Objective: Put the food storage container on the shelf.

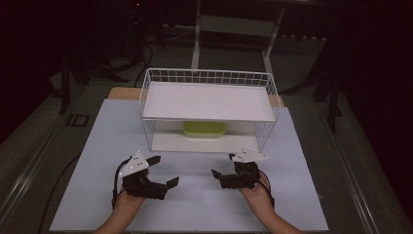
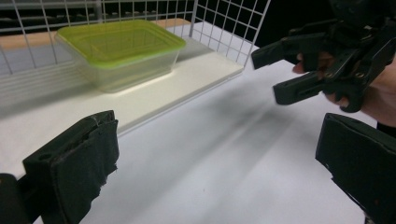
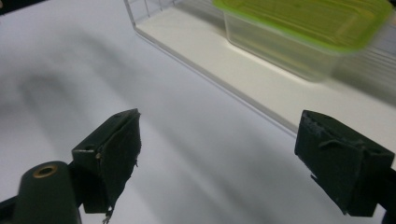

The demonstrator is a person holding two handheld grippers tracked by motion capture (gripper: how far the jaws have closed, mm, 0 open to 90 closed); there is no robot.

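The green-lidded container [image 1: 204,129] sat on the lower shelf of the white wire rack [image 1: 208,101], under the upper shelf, roughly midway along that shelf and set back from its front edge. Both grippers hung over the white table top [image 1: 195,204] in front of the rack, well apart from the container and touching nothing. The left gripper [image 1: 164,171] stood with its jaws spread wide and nothing between them; in the left gripper view its two black pads [image 2: 74,172] framed bare table, with the container [image 2: 119,51] up and to the left of the line of its jaws. The right gripper [image 1: 223,169] was likewise wide open and empty; in the right gripper view the container [image 3: 299,32] lay ahead and to the right, past the front lip of the lower shelf [image 3: 219,60]. Seen from the high view, the container lay forward of both hands and between them, with its long axis running along the shelf, parallel to the rack's front edge. The right gripper looked slightly nearer to it than the left, though the difference was small. Since the low opening of the rack faced the person, any reach for the container would probably have to go in level under the upper shelf, with the jaws set across the container's short width or one gripper at each end.
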